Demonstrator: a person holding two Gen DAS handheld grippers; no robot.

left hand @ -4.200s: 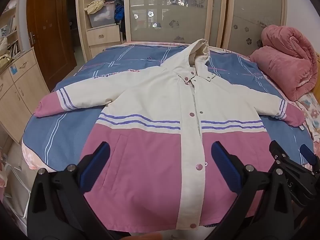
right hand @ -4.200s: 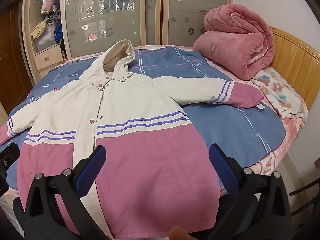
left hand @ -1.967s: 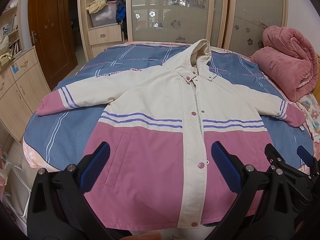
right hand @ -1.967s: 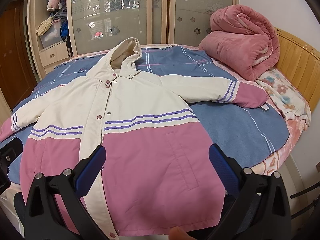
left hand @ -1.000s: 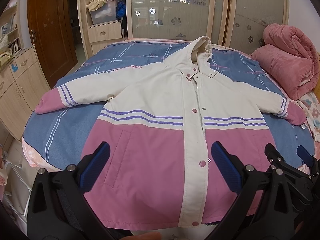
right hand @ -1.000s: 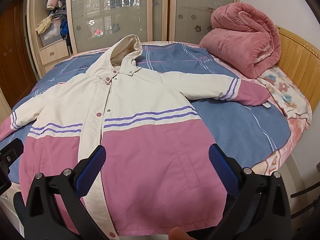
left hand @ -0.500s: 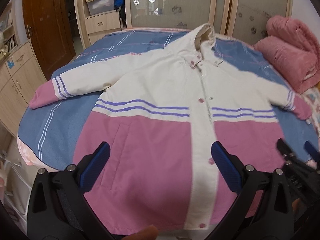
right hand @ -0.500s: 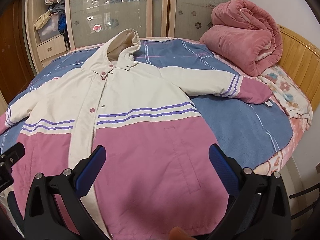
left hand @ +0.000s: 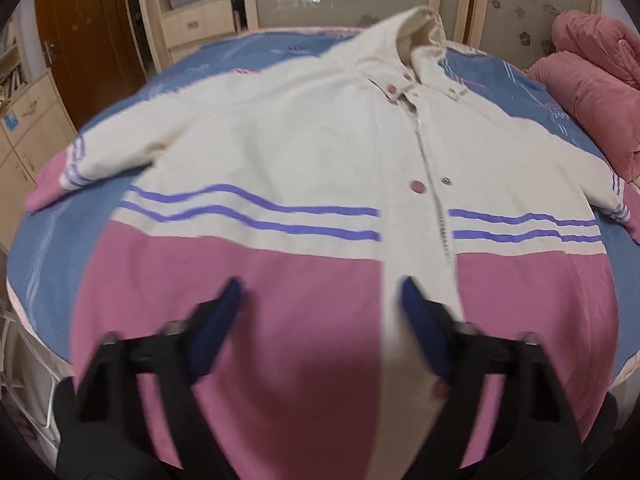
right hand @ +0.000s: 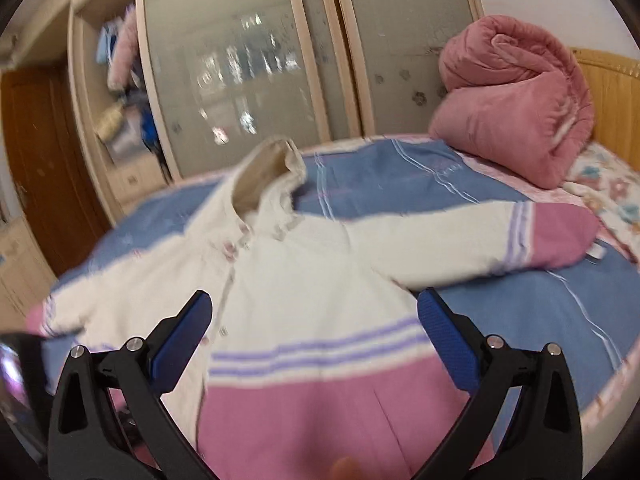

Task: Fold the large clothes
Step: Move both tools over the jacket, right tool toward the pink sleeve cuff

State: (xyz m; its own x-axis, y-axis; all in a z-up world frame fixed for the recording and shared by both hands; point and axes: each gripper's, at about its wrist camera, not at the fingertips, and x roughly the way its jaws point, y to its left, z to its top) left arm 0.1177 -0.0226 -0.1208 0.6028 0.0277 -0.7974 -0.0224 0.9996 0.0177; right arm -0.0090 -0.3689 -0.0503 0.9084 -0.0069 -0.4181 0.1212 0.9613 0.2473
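Note:
A large hooded jacket [left hand: 280,152], cream on top and pink below with purple stripes, lies flat and face up on the bed, sleeves spread out. My left gripper [left hand: 318,300] is open and empty, low over the pink lower front beside the button placket. My right gripper [right hand: 314,312] is open and empty above the jacket [right hand: 320,280], over its cream chest. The right sleeve with its pink cuff [right hand: 560,236] stretches to the right. The left sleeve's pink cuff [left hand: 44,192] lies at the bed's left edge. Both views are motion-blurred.
The bed has a blue striped cover [left hand: 48,256]. A rolled pink quilt [right hand: 516,96] sits at the headboard end on the right. A wardrobe with frosted sliding doors [right hand: 240,64] stands behind the bed. Wooden cabinets [left hand: 28,128] and a brown door stand left.
Both grippers have moved forward over the jacket. The left one has dropped close to the pink lower front. The right one has swung up towards the chest and right sleeve.

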